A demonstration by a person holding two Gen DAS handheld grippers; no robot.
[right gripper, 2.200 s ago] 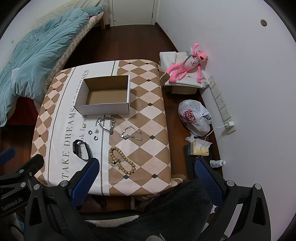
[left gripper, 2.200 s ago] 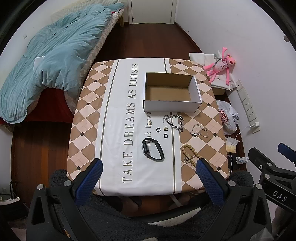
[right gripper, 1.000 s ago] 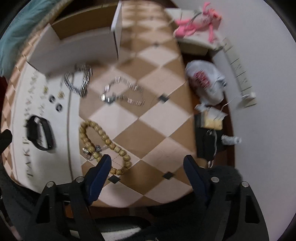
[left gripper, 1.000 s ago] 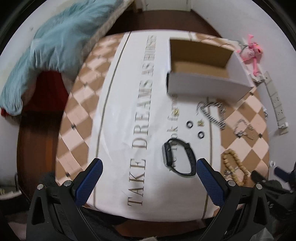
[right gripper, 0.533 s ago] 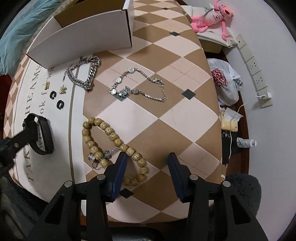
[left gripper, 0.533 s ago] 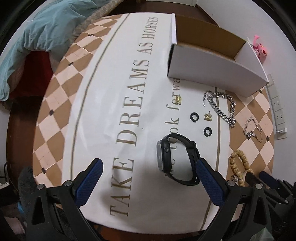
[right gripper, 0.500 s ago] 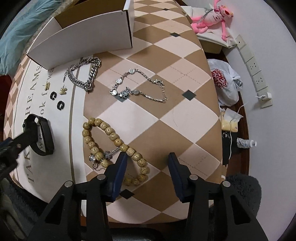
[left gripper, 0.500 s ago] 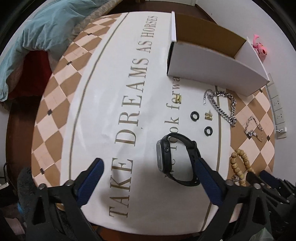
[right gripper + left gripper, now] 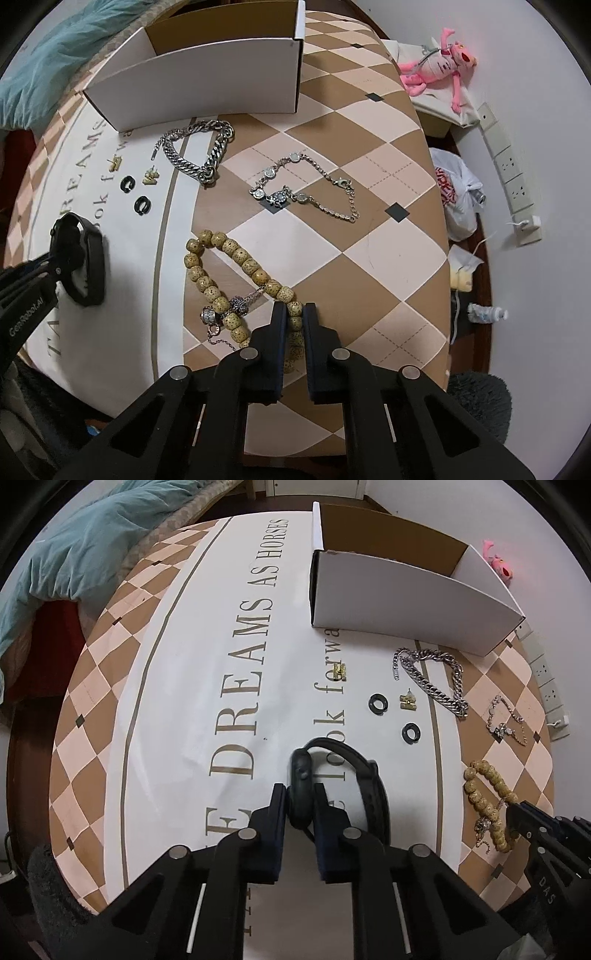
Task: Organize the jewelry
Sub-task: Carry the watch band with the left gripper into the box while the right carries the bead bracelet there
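My left gripper is shut on the body of a black smartwatch lying on the tablecloth; it also shows in the right wrist view. My right gripper is shut on a wooden bead bracelet, seen too in the left wrist view. An open white cardboard box stands at the far side. A heavy silver chain, a thin silver bracelet, two black ear cuffs and two gold earrings lie between.
The table has a checked cloth with lettering. A bed with a teal duvet is at the left. A pink plush toy, a plastic bag and a power strip are on the floor at the right.
Both grippers have come down to the table and closed: the left onto the smartwatch, the right onto the bead bracelet. Half a second ago both were open.
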